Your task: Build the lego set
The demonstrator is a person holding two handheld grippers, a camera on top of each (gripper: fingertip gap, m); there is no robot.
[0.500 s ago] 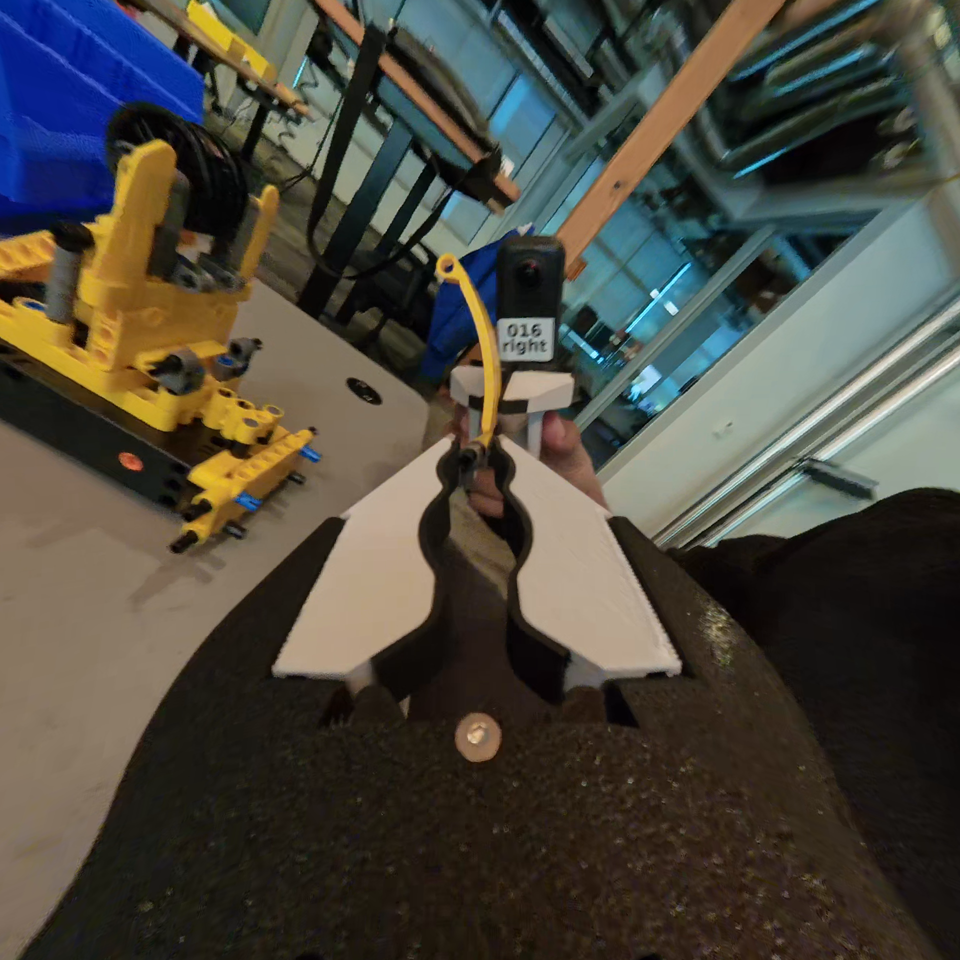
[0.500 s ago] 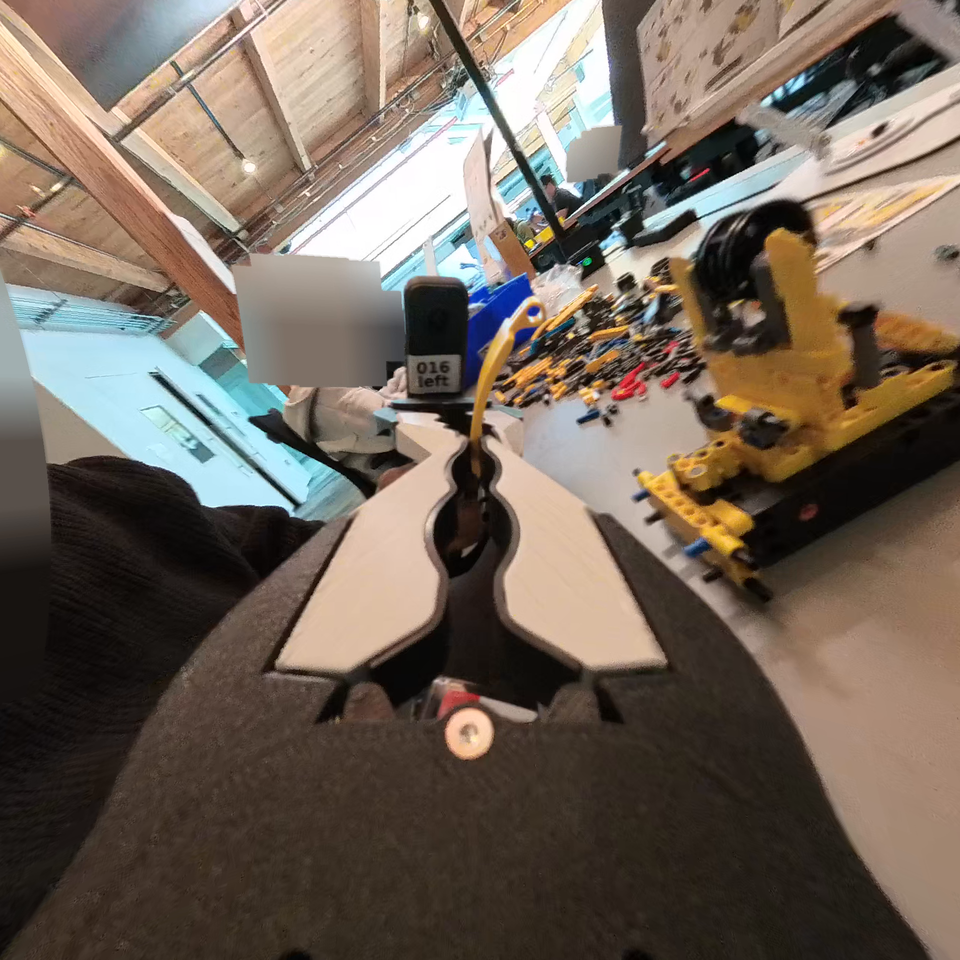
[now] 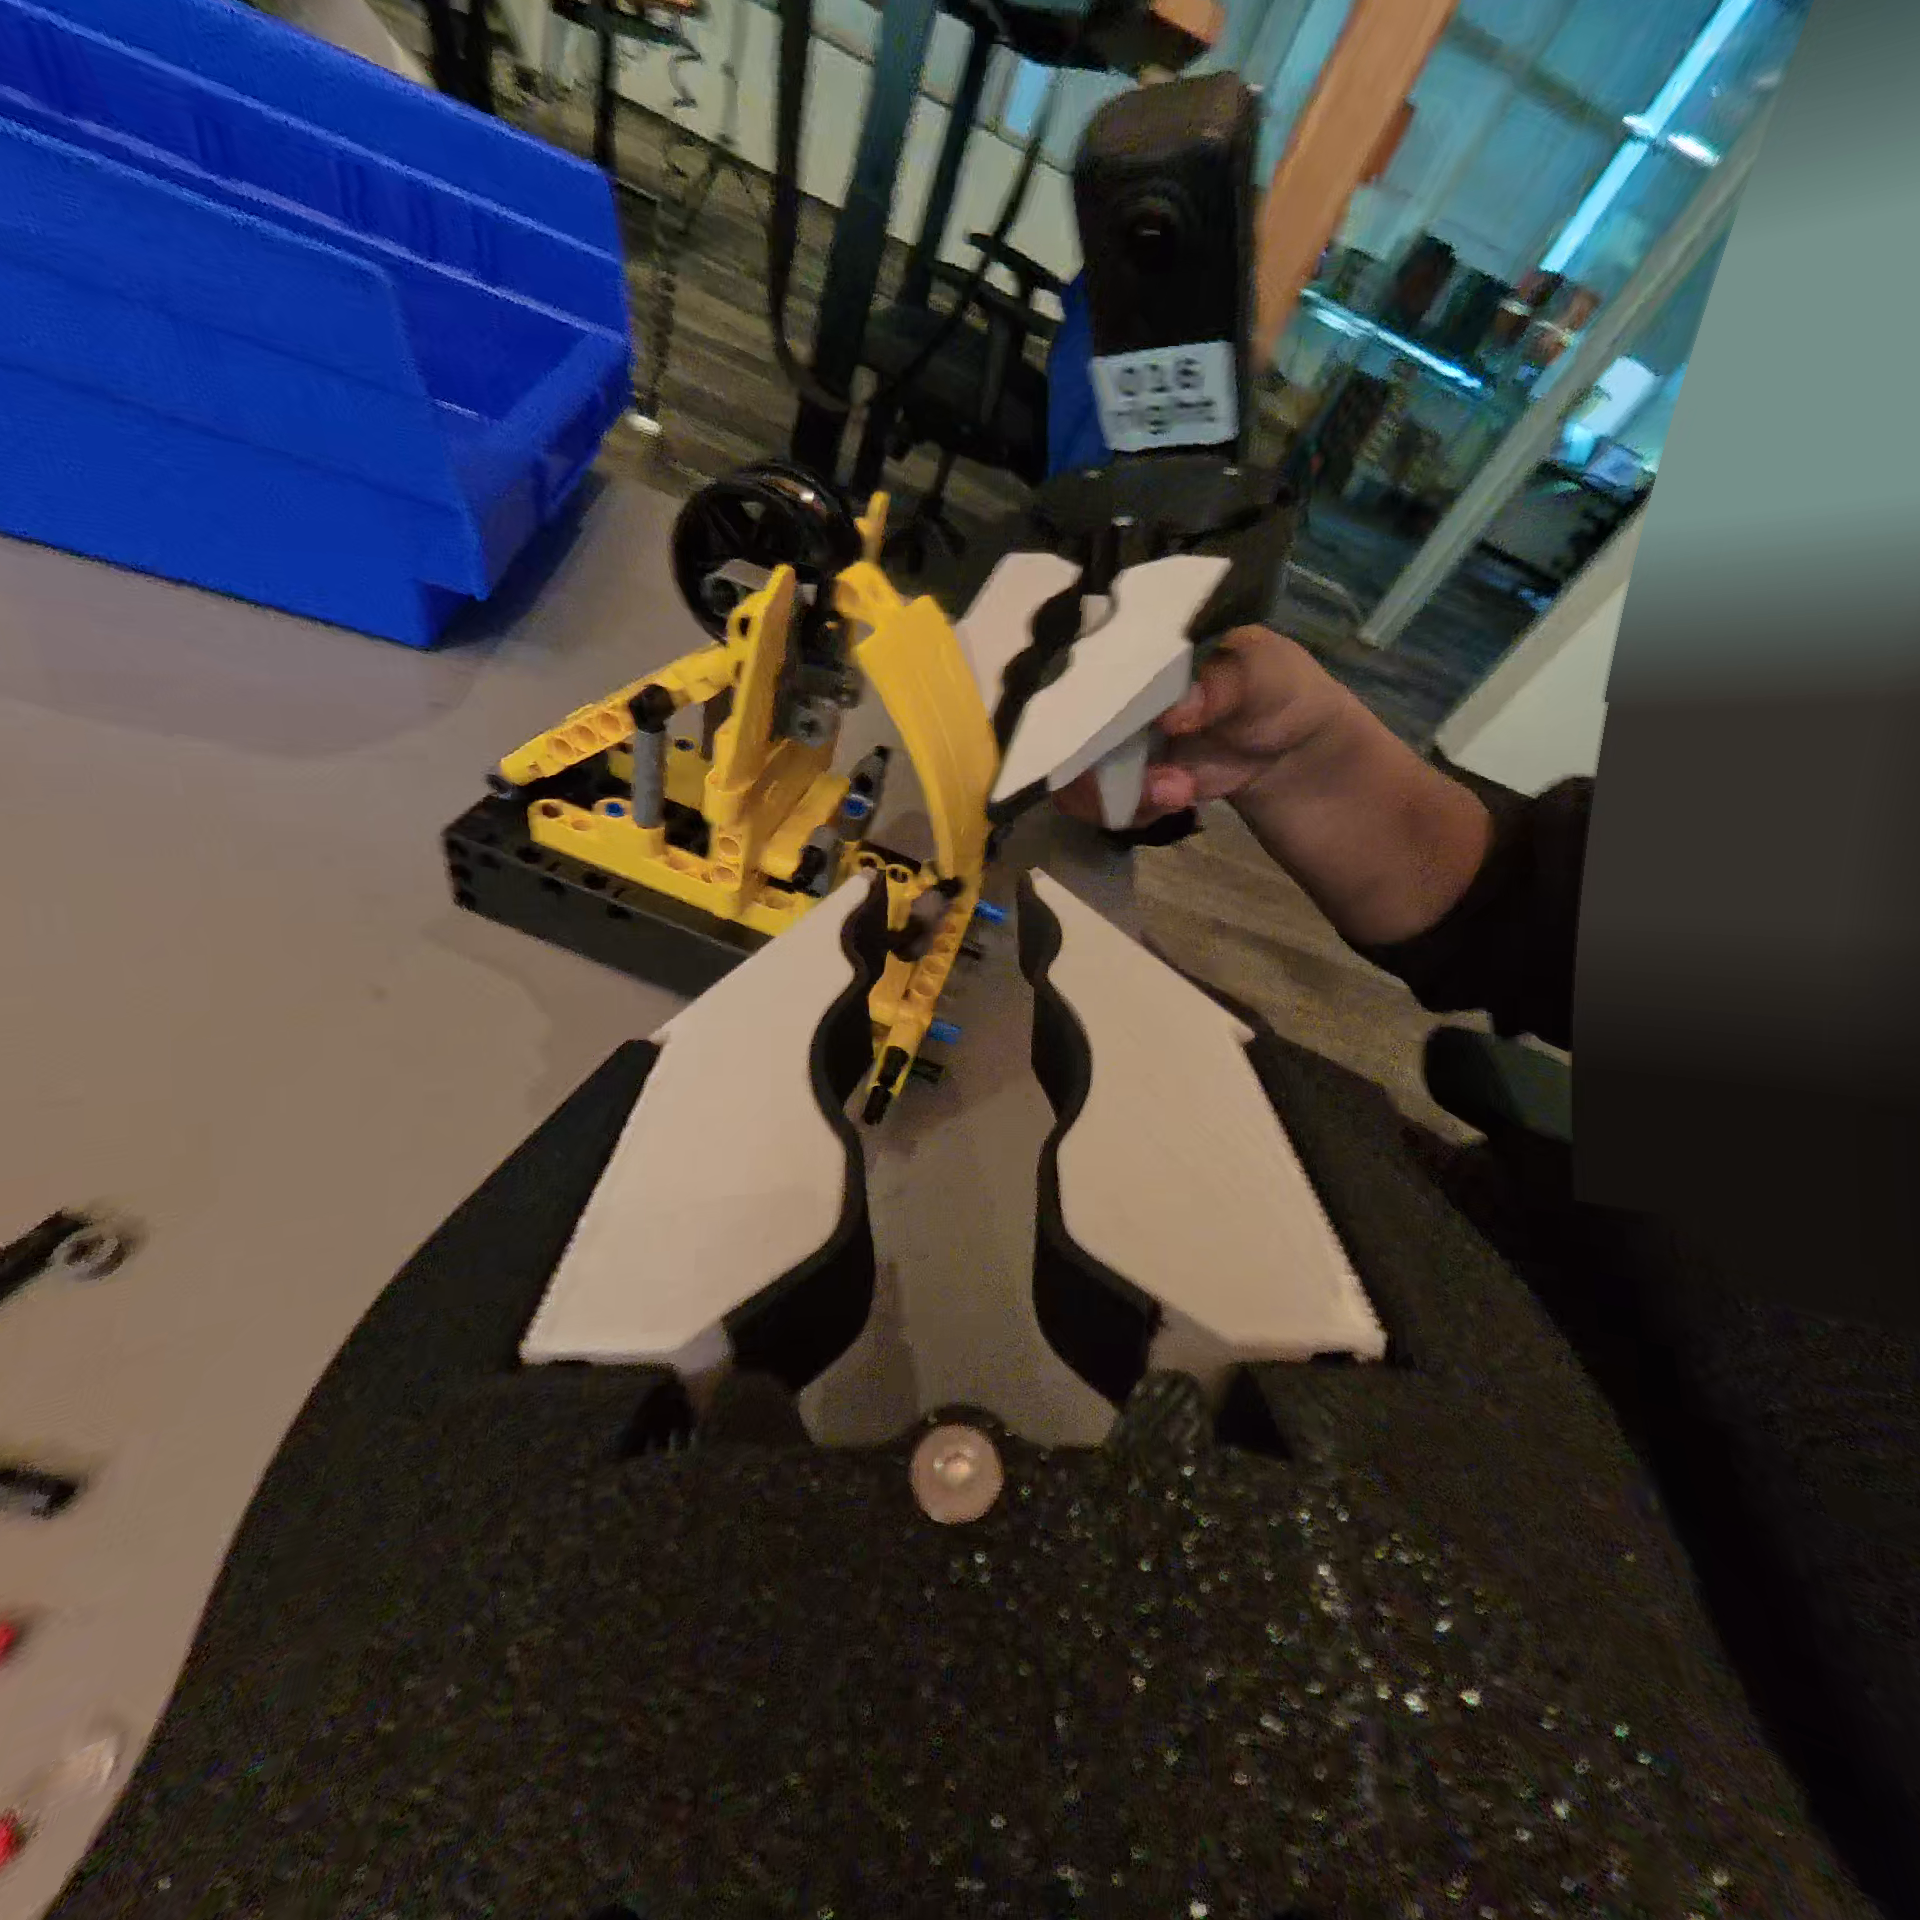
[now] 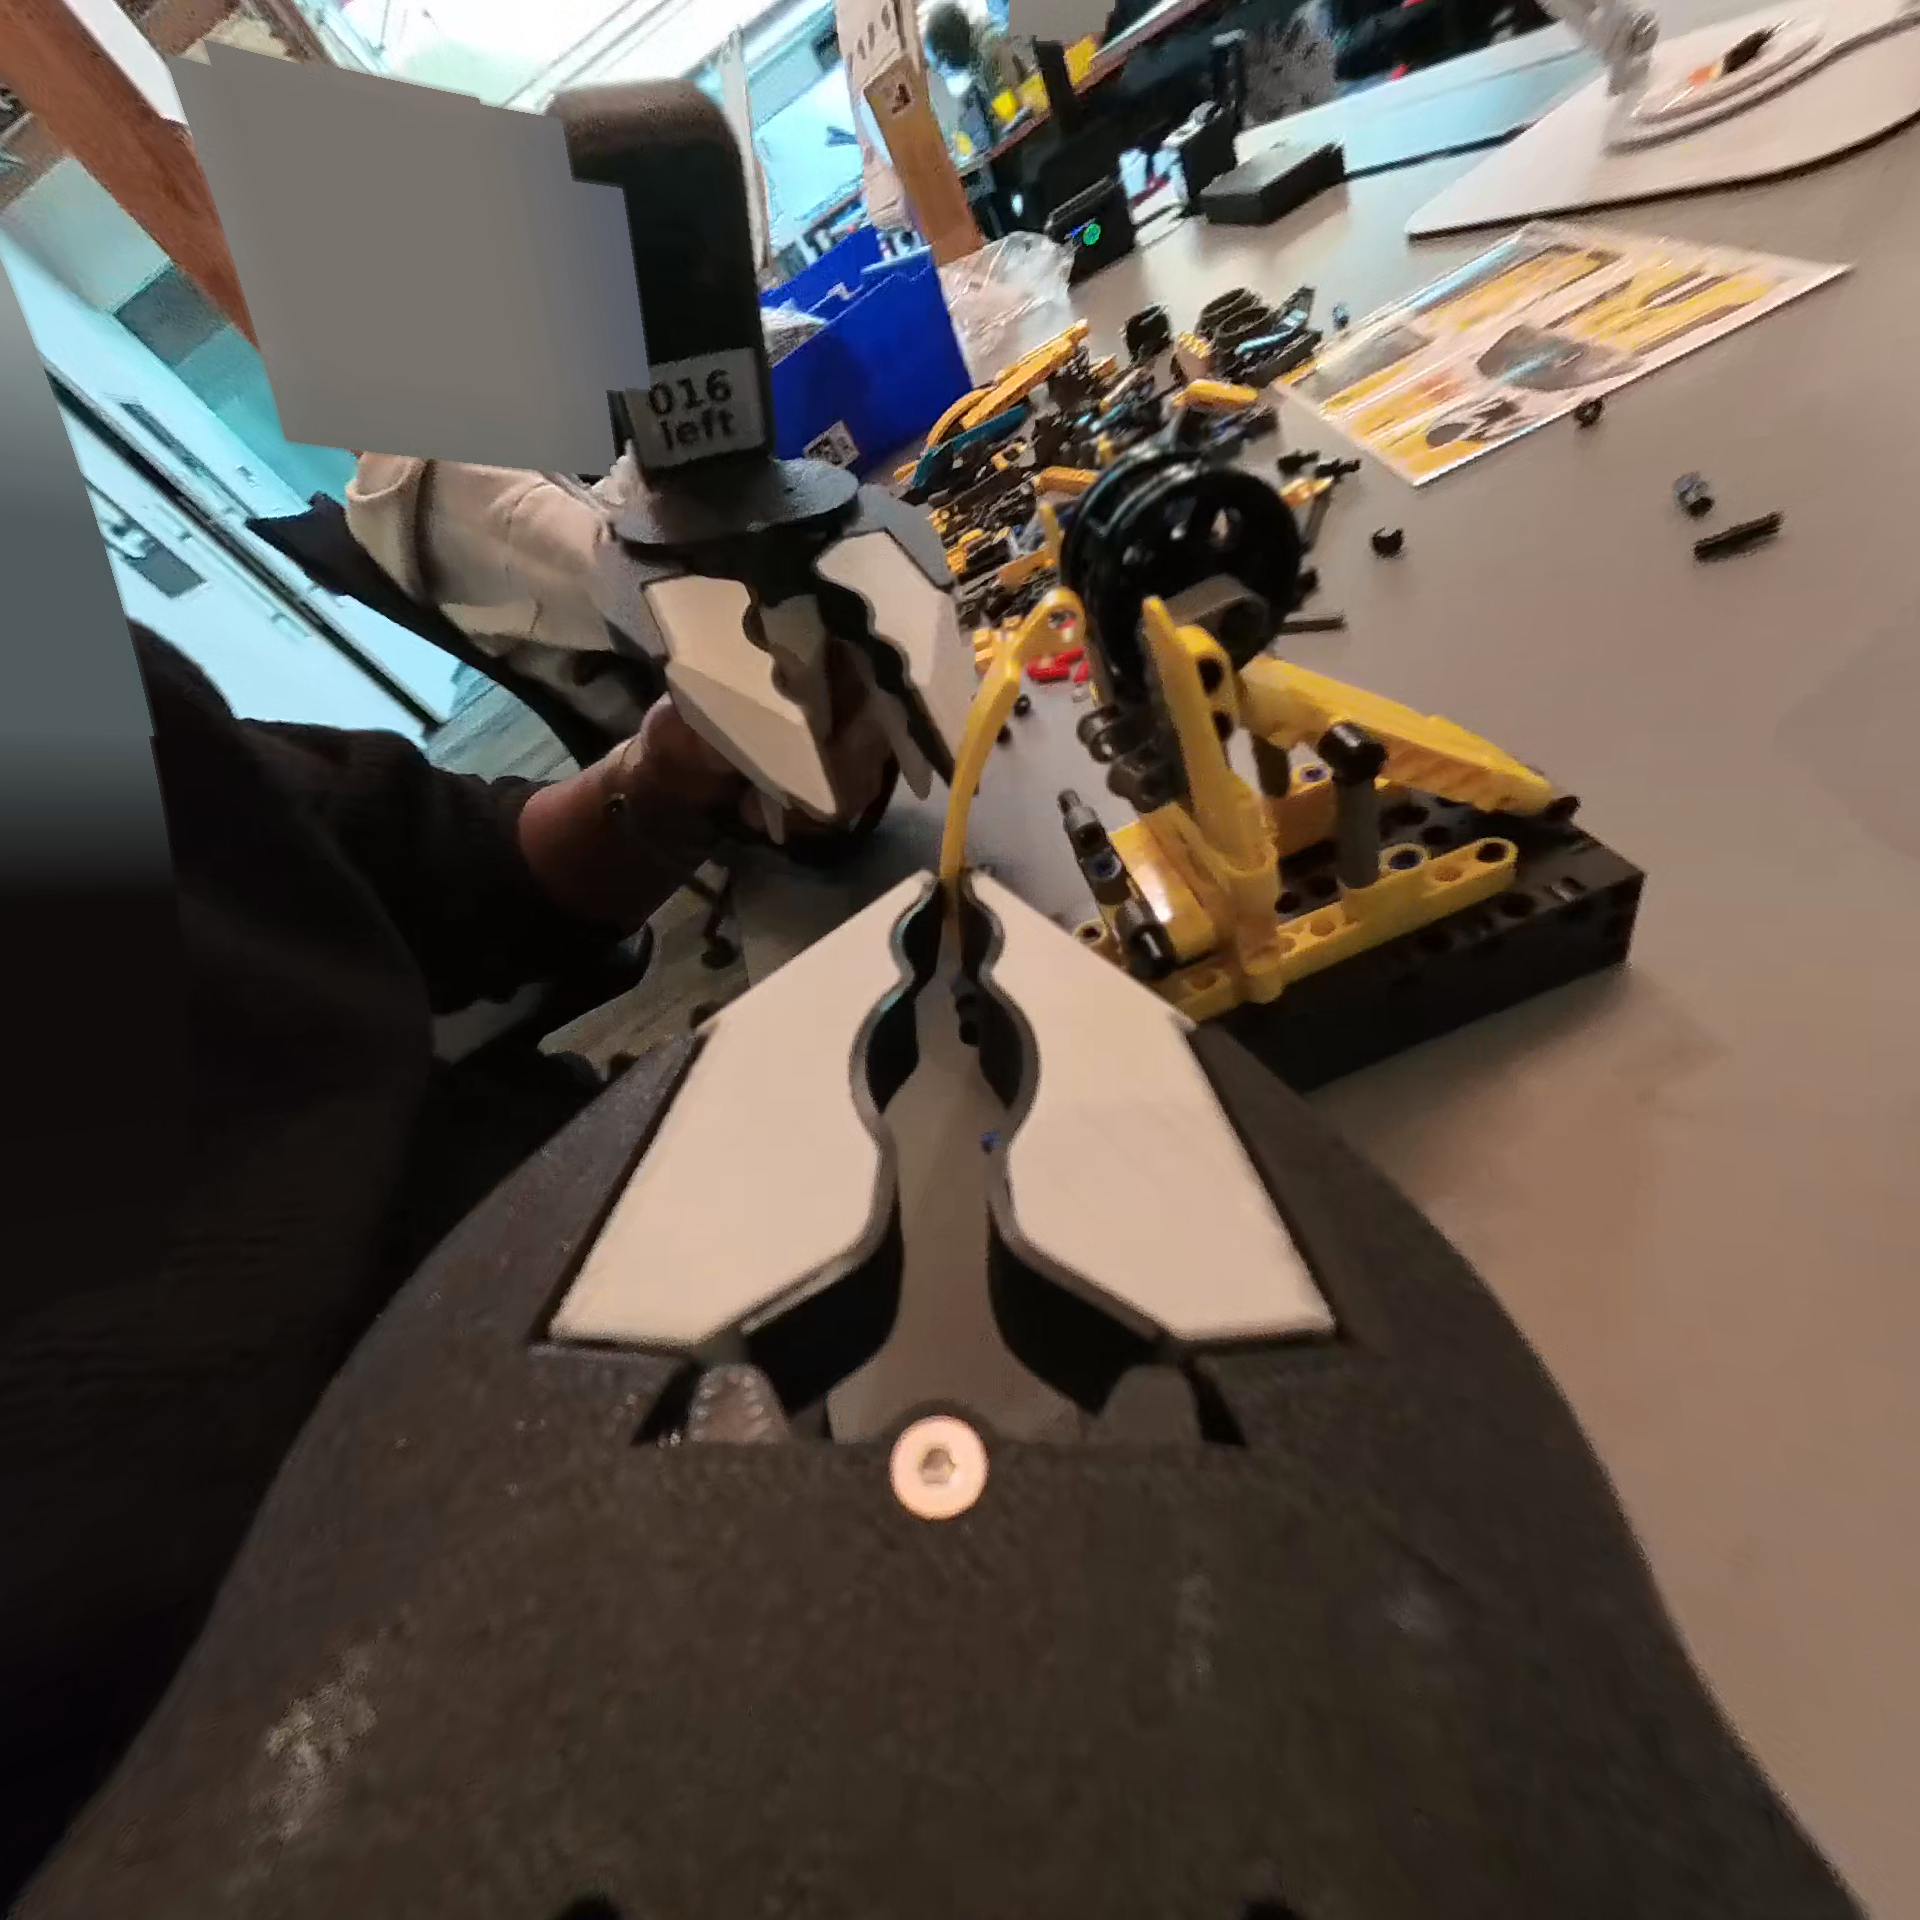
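Pinching the lower end of a curved yellow strip (image 4: 971,758) with my right claw (image 4: 948,883), I keep my left claw (image 3: 940,883) spread, empty, just beside the yellow model (image 3: 727,790) on the grey table (image 3: 260,935).

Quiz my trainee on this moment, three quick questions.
1. True or false: the left claw is shut.
2. Which one grips the curved yellow panel? A. left claw B. right claw
3. Fill in: the storage bin behind the yellow brick model is ____.
Key: 1 false; 2 B; 3 blue.
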